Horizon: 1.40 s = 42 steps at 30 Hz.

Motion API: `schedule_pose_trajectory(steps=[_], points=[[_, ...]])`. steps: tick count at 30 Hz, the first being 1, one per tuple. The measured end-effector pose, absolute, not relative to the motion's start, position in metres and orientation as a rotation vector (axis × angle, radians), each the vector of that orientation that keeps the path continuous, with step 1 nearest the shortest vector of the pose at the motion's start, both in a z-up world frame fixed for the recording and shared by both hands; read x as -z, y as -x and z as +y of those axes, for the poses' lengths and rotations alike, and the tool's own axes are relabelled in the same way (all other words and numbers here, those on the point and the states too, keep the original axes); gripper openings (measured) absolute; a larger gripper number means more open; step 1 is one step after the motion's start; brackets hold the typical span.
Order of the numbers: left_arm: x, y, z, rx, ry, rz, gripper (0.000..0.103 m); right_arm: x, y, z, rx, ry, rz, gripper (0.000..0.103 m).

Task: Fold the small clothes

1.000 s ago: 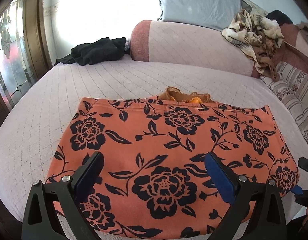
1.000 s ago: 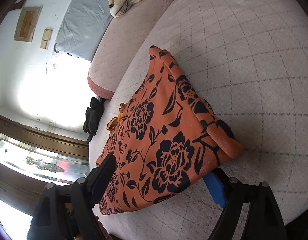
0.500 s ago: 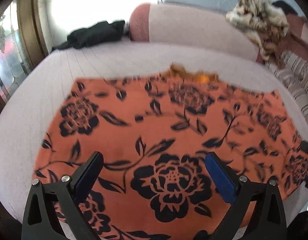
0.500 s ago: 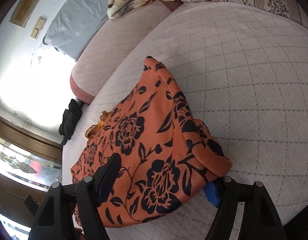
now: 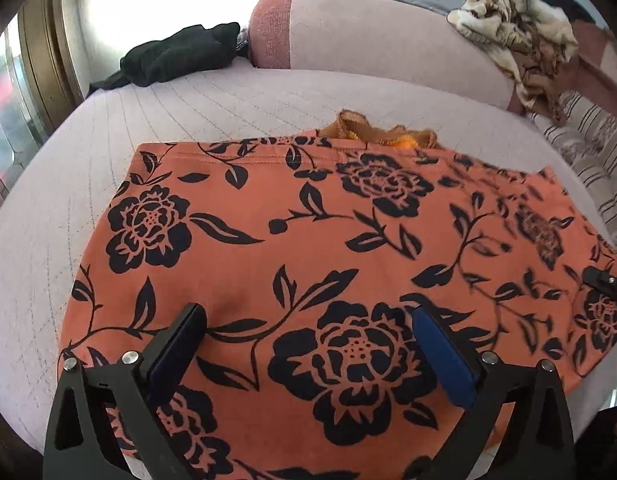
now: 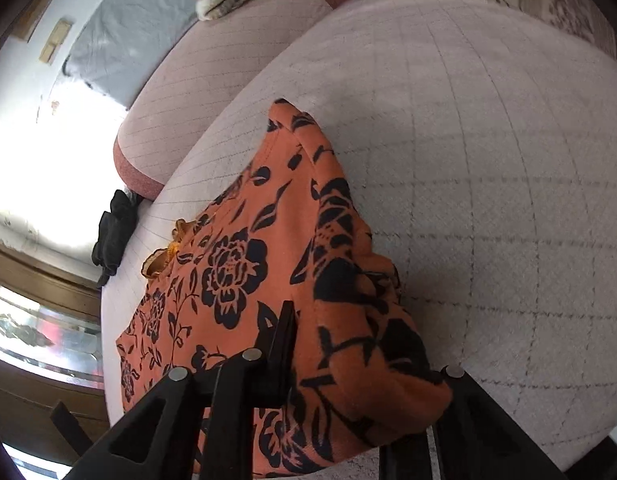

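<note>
An orange garment with black flowers (image 5: 308, 232) lies spread on the pale quilted bed (image 5: 228, 100). My left gripper (image 5: 308, 344) is open above its near edge, jaws wide apart, holding nothing. My right gripper (image 6: 360, 364) has closed on the garment's right edge (image 6: 348, 280), and the cloth bunches up between its fingers. The right gripper's tip also shows at the right edge of the left wrist view (image 5: 606, 280). An orange-brown ruffled piece (image 5: 380, 132) pokes out from under the garment's far edge.
A black garment (image 5: 180, 56) lies at the far left of the bed. A pink bolster (image 5: 380, 36) runs along the back, with a patterned beige cloth heap (image 5: 516, 40) on it. A striped cushion (image 5: 588, 148) is at the right. A wooden glazed door (image 5: 24, 92) stands left.
My right gripper moved in and closed on the garment's right edge, lifting the cloth into a bunch. My left gripper moved slightly forward over the garment and stayed open.
</note>
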State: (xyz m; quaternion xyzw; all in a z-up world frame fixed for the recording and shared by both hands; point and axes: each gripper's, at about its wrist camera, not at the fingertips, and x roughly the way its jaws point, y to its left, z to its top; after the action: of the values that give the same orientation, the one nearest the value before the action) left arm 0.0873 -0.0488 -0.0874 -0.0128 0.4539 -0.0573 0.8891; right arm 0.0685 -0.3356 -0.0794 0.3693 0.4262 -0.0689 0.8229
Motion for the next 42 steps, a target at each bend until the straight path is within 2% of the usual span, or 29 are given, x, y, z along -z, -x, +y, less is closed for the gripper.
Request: schedule_pose_trajectory(steps=[5,9,12,16,17,20,25,28,30,31,32,33,34,35,42], points=[[0.036,-0.076,0.049,0.006,0.282,0.762,0.102,-0.016,-0.09,-0.252,0.052,-0.456,0.782,0.02],[0.046,-0.063,0.148,-0.292,0.422,0.654,0.102,-0.056,-0.104,-0.133,-0.1,-0.2,0.725,0.019],[0.07,-0.057,0.195,-0.484,0.482,0.655,0.102,-0.031,-0.113,-0.043,-0.228,-0.069,0.779,0.019],[0.094,-0.069,0.21,-0.509,0.55,0.738,0.101,0.066,-0.127,0.047,-0.313,0.118,1.007,0.02],[0.096,-0.07,0.207,-0.493,0.549,0.732,0.101,0.062,-0.12,0.055,-0.283,0.178,0.941,0.02],[0.095,-0.07,0.198,-0.473,0.527,0.703,0.101,0.036,-0.124,0.04,-0.299,0.078,0.945,0.018],[0.091,-0.069,0.194,-0.427,0.53,0.689,0.101,-0.016,-0.12,0.038,-0.3,0.042,0.82,0.016],[0.094,-0.067,0.199,-0.434,0.539,0.684,0.101,0.017,-0.115,0.064,-0.36,0.089,0.897,0.017],[0.097,-0.066,0.203,-0.439,0.546,0.689,0.101,0.061,-0.11,0.076,-0.413,0.158,0.973,0.022],[0.097,-0.064,0.204,-0.438,0.545,0.69,0.101,0.067,-0.102,0.077,-0.424,0.186,0.924,0.024],[0.097,-0.059,0.205,-0.436,0.545,0.689,0.101,0.064,-0.095,0.073,-0.433,0.181,0.886,0.03],[0.096,-0.058,0.205,-0.429,0.548,0.684,0.101,0.061,-0.093,0.065,-0.462,0.127,0.894,0.045],[0.095,-0.058,0.205,-0.412,0.556,0.677,0.101,0.057,-0.093,0.057,-0.492,0.076,0.905,0.07],[0.092,-0.057,0.202,-0.384,0.564,0.665,0.101,0.052,-0.091,0.051,-0.497,0.048,0.901,0.077],[0.084,-0.058,0.126,0.045,0.541,0.764,0.101,0.007,-0.053,-0.011,-0.442,-0.136,0.769,0.078]])
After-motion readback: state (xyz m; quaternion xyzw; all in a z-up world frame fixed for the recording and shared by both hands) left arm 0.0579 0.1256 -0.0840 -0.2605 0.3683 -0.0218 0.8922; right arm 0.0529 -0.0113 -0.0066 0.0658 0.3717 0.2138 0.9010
